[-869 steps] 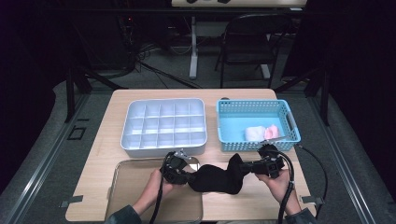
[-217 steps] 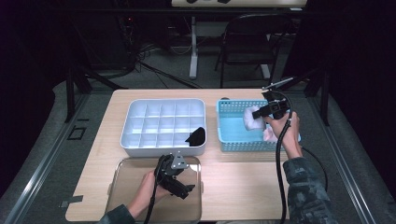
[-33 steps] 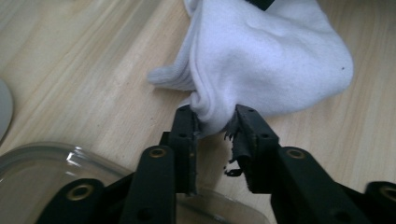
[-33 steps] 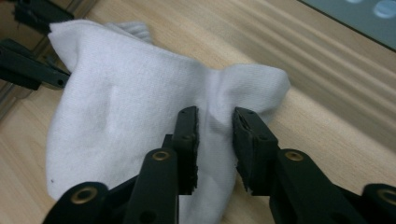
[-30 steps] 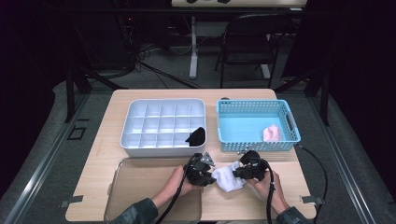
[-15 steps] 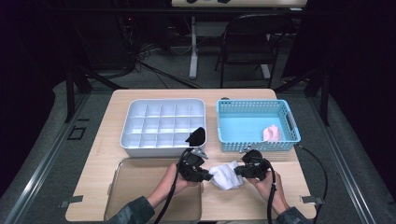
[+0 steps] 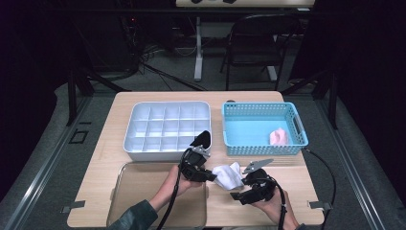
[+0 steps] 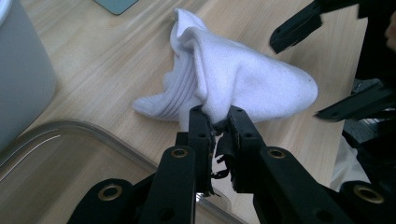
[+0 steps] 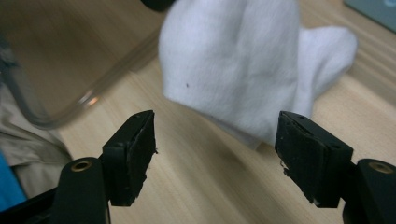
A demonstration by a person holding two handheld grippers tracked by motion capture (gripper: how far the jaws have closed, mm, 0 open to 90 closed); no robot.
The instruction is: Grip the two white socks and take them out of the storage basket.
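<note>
High view: white sock (image 7: 229, 175) on wooden table (image 7: 306, 179), just below blue basket (image 7: 262, 143) holding pink cloth (image 7: 279, 137); grey divided tray (image 7: 167, 129) left.
Left gripper view: left gripper (image 8: 215, 122) clamped on sock.
Right gripper view: right gripper (image 9: 215, 140) just opened, jaws clear of sock.

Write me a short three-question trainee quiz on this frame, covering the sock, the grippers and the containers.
1. True or false: the left gripper is shut on the white sock.
2. How do the right gripper jaws stand? A) pinching the sock B) open, with the sock beyond them C) shut on nothing
3. What lies in the blue basket?

Key:
1. True.
2. B; they have just been opening, with nothing between them.
3. A pink item.
</note>
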